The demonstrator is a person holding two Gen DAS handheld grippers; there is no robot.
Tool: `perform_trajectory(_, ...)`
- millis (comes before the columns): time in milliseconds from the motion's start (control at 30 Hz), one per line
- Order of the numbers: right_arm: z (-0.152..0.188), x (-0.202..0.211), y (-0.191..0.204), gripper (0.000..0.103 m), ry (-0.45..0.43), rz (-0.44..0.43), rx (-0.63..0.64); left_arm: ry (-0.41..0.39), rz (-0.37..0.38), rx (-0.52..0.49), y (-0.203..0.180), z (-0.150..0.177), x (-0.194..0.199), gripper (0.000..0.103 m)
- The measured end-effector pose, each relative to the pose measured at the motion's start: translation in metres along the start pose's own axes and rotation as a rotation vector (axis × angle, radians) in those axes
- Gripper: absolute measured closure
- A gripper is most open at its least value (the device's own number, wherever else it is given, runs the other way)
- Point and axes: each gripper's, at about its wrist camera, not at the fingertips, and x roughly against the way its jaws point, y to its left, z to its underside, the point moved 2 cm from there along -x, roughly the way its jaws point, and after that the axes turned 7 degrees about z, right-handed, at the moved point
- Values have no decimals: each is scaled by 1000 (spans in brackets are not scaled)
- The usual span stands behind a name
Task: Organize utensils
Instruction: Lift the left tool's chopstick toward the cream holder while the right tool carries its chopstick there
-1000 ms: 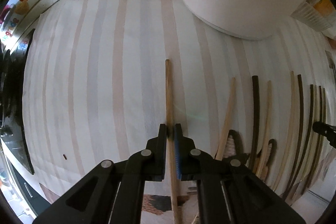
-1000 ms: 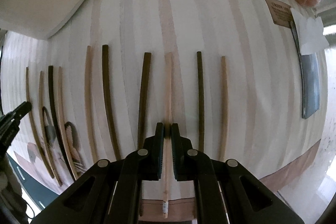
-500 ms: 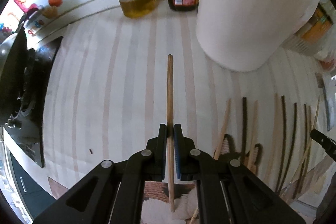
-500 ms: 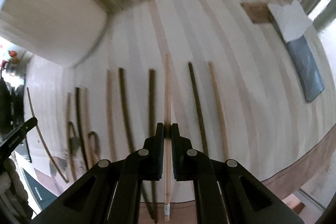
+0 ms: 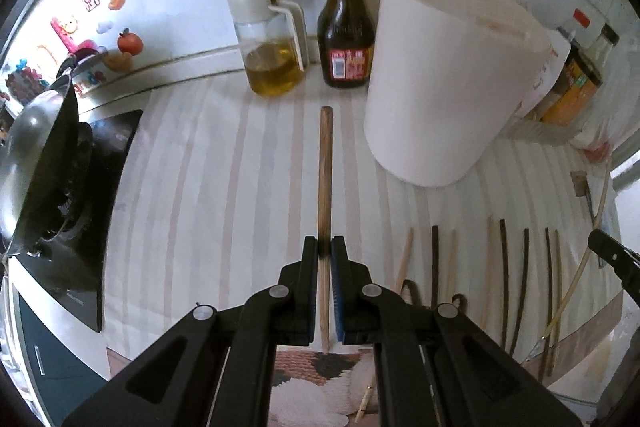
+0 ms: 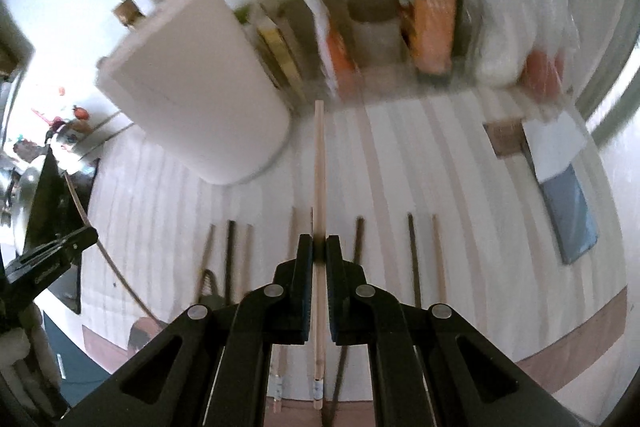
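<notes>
My left gripper is shut on a brown wooden chopstick and holds it lifted above the striped cloth. My right gripper is shut on a pale wooden chopstick, also lifted. Several dark and light chopsticks lie in a row on the cloth, to the right in the left wrist view and below the held chopstick in the right wrist view. The right gripper shows at the right edge of the left wrist view; the left gripper shows at the left edge of the right wrist view.
A large white cylindrical container stands at the back of the cloth. An oil jug and a dark sauce bottle stand by the wall. A stove with a wok is to the left. A blue cloth lies right.
Both grippers have risen and tilted up with their chopsticks, from the cloth to well above it. The wall, bottles and container top have come into view.
</notes>
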Motion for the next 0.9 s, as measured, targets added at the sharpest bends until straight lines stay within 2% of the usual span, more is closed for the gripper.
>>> perform_trajectory(233,-12,21,22,97,-76,-48,28,-69,-13,11,8,-11,21,99)
perform_trajectory(467,-34,56,44,97,-170,-101,33,-166,8,24,13,-31,51,99)
perform_trajectory(667,-68,88,63,97,-263,-148,44,-268,51,28,8,-62,93,99)
perform_trajectory(900,-127,122,81,97,-377,-189,43,-376,101,14,-6,-116,146,99)
